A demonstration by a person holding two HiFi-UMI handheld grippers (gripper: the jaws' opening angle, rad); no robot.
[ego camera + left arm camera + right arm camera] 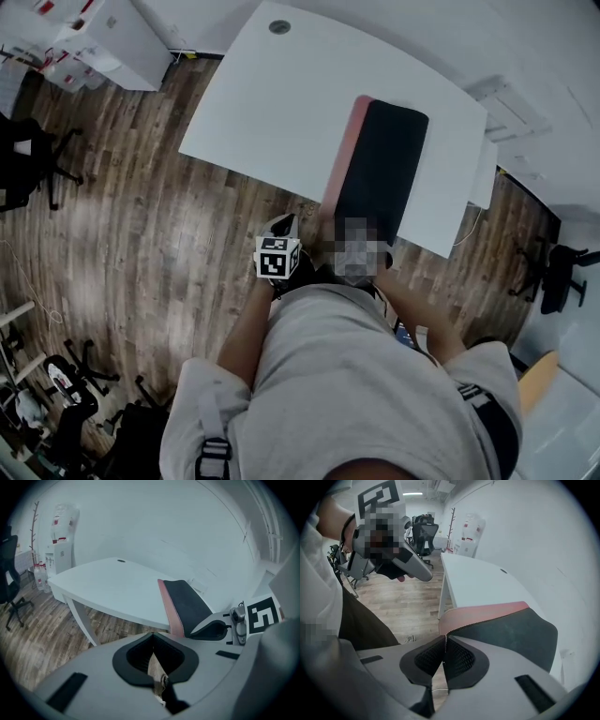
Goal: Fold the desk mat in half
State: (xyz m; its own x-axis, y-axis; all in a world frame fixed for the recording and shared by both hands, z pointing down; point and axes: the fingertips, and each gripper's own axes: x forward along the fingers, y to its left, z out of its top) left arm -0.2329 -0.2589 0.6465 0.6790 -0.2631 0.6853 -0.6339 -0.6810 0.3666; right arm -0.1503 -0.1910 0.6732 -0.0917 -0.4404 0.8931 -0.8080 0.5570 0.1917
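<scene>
Listing from my remote post: desk mat (pixel 382 164), lying on the near right part of the white desk (pixel 281 103), black layer uppermost, with a pink strip showing along its left side in the head view. Left gripper (pixel 152 635): jaws together, nothing between them, held off the desk's near edge. Right gripper (pixel 444 637): jaws drawn together, tips at the mat's near end; whether they nip it I cannot tell.
</scene>
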